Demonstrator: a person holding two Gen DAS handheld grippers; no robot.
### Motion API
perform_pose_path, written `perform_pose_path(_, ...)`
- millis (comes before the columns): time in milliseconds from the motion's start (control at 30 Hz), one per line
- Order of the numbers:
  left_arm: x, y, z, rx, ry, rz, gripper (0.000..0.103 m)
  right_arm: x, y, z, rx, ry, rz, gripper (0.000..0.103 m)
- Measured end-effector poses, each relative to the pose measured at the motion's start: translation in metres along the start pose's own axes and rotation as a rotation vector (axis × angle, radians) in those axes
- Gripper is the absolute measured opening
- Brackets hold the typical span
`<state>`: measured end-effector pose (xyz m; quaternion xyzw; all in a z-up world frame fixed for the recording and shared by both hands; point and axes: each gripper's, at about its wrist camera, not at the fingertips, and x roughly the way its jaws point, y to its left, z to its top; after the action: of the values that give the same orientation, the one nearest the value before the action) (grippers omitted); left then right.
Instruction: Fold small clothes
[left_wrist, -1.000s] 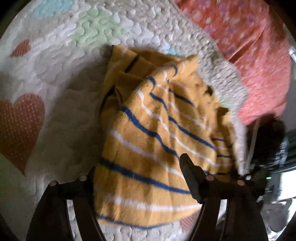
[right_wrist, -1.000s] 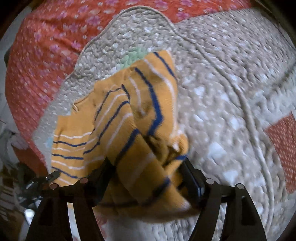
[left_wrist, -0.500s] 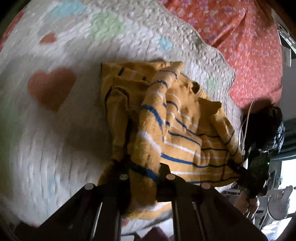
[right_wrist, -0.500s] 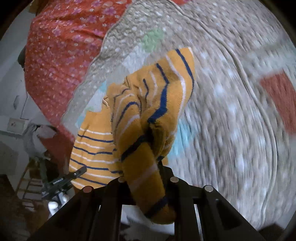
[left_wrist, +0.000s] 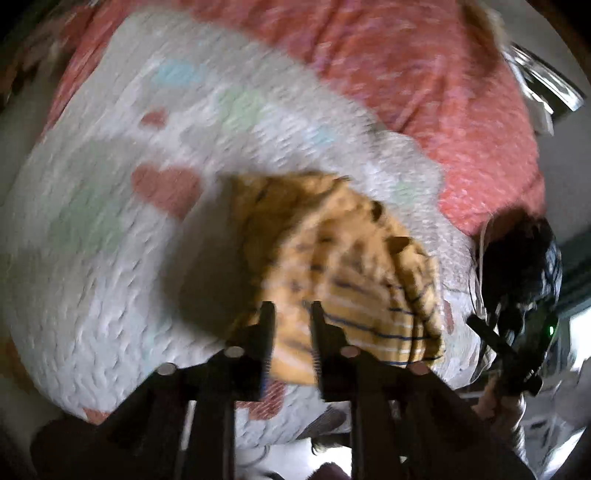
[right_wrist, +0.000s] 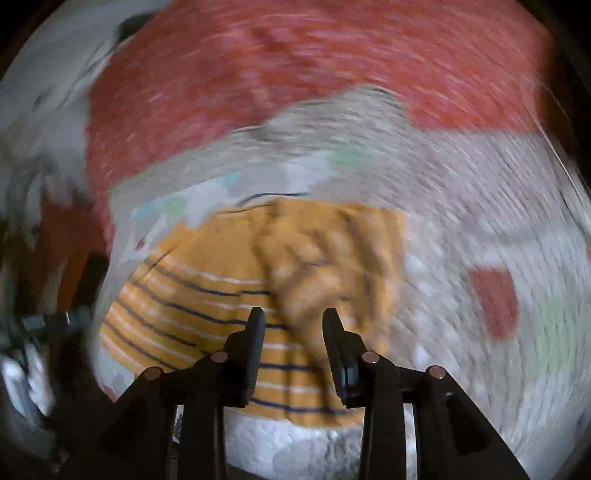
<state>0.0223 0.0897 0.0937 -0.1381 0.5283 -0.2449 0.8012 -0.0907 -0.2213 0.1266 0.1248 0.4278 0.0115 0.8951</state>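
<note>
A small yellow sweater with blue and white stripes (left_wrist: 340, 273) lies on the white quilt, partly folded and rumpled; it also shows in the right wrist view (right_wrist: 258, 280). Both views are motion-blurred. My left gripper (left_wrist: 293, 314) is above the sweater's near edge, its jaws a narrow gap apart with nothing between them. My right gripper (right_wrist: 293, 317) is above the sweater's near side, its jaws a small gap apart and empty. The right gripper also shows at the far right of the left wrist view (left_wrist: 517, 350).
The white quilt with hearts and pastel patches (left_wrist: 110, 221) covers a bed over a red floral bedspread (left_wrist: 424, 85). The quilt's edge falls off near the sweater. The quilt (right_wrist: 480, 229) and bedspread (right_wrist: 295, 66) also fill the right wrist view.
Both grippers let go of the sweater and pulled up and back. The sweater now lies on the quilt. The jaws have opened a little.
</note>
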Motion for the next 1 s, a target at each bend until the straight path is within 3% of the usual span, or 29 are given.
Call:
perform_pose_path(67,0.016,-0.031,0.008,0.082,0.016,0.001,0.030,0.023,0.025,0.000,-0.122,0.024,-0.058,0.039)
perform_pose_path(167,0.063,-0.058,0.026,0.140,0.066,0.034,0.030,0.074,0.048,-0.005,-0.307,0.088,-0.196,0.039)
perform_pose_path(200,0.075,-0.058,0.030,0.134,0.081,0.042,0.030,0.086,0.048,-0.006,-0.340,0.103,-0.229,0.032)
perform_pose_path(233,0.095,-0.057,0.039,0.119,0.101,0.061,0.030,0.096,0.047,-0.006,-0.363,0.115,-0.265,0.015)
perform_pose_path(300,0.124,-0.050,0.054,0.119,0.104,0.173,0.030,0.114,0.033,0.002,-0.367,0.134,-0.366,0.006)
perform_pose_path(333,0.139,-0.039,0.062,0.104,0.099,0.253,0.029,0.116,0.020,0.010,-0.320,0.130,-0.387,0.006)
perform_pose_path(367,0.146,-0.027,0.063,0.076,0.106,0.261,0.025,0.118,0.001,0.018,-0.244,0.133,-0.403,0.005)
perform_pose_path(433,0.150,-0.006,0.063,0.001,0.109,0.222,0.017,0.114,-0.039,0.031,-0.065,0.129,-0.377,0.005)
perform_pose_path(567,0.146,0.011,0.063,-0.052,0.098,0.137,0.014,0.098,-0.127,0.036,0.338,0.088,-0.229,0.004)
perform_pose_path(700,0.147,0.019,0.063,-0.074,0.099,0.115,0.014,0.076,-0.160,0.030,0.465,0.059,-0.205,0.004)
perform_pose_path(733,0.146,0.020,0.063,-0.075,0.098,0.114,0.014,0.068,-0.160,0.030,0.466,0.057,-0.249,0.013)
perform_pose_path(767,0.146,0.020,0.063,-0.073,0.099,0.115,0.014,0.054,-0.155,0.029,0.450,0.038,-0.296,0.014)
perform_pose_path(867,0.140,0.015,0.063,-0.082,0.099,0.111,0.014,0.029,-0.125,0.028,0.352,-0.012,-0.203,0.015)
perform_pose_path(900,0.137,0.014,0.064,-0.089,0.096,0.105,0.014,0.023,-0.109,0.025,0.294,-0.016,-0.166,0.021)
perform_pose_path(933,0.131,0.012,0.062,-0.093,0.091,0.105,0.014,0.022,-0.095,0.023,0.239,-0.012,-0.145,0.035)
perform_pose_path(1000,0.121,0.006,0.057,-0.079,0.078,0.111,0.015,0.029,-0.067,0.017,0.104,0.005,-0.151,0.053)
